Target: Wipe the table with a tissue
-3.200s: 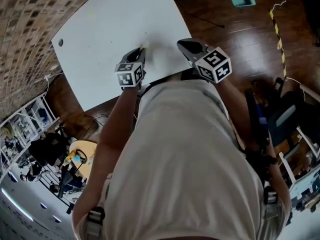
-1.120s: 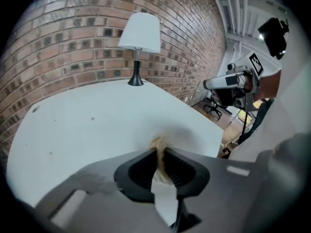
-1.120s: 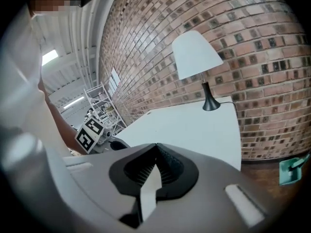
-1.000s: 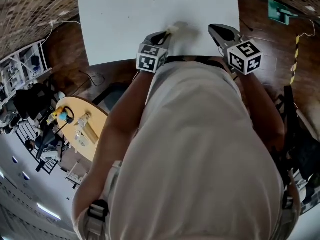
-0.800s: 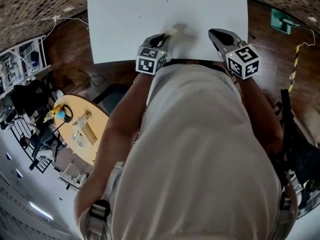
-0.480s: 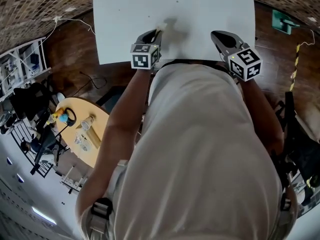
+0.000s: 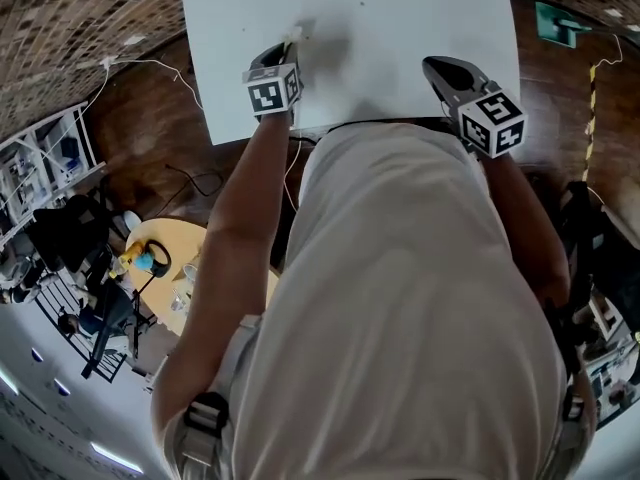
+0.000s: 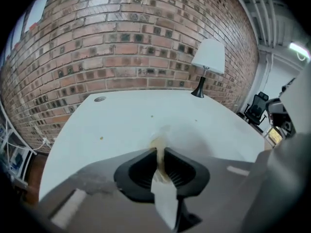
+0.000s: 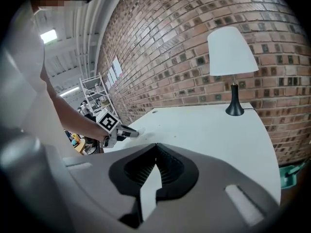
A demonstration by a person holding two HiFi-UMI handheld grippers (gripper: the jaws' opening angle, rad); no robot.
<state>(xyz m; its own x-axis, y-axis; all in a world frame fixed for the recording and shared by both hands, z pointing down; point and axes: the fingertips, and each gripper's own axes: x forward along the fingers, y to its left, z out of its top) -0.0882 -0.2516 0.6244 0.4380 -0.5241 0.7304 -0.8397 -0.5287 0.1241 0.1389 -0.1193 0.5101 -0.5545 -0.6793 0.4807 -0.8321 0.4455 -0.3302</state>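
A crumpled tissue is pinched between the jaws of my left gripper and pressed onto the white table. In the head view the left gripper sits at the table's near left part, with the tissue poking out past its tips. My right gripper hovers over the near right edge of the table, jaws together with nothing between them. From the right gripper view, the left gripper shows low over the tabletop.
A white-shaded lamp on a black base stands at the table's far end, in front of a brick wall. A round hole marks the far left corner. A small yellow round table stands on the floor at the left.
My left gripper has slid leftward across the table with the tissue. The right gripper has stayed near the right front edge.
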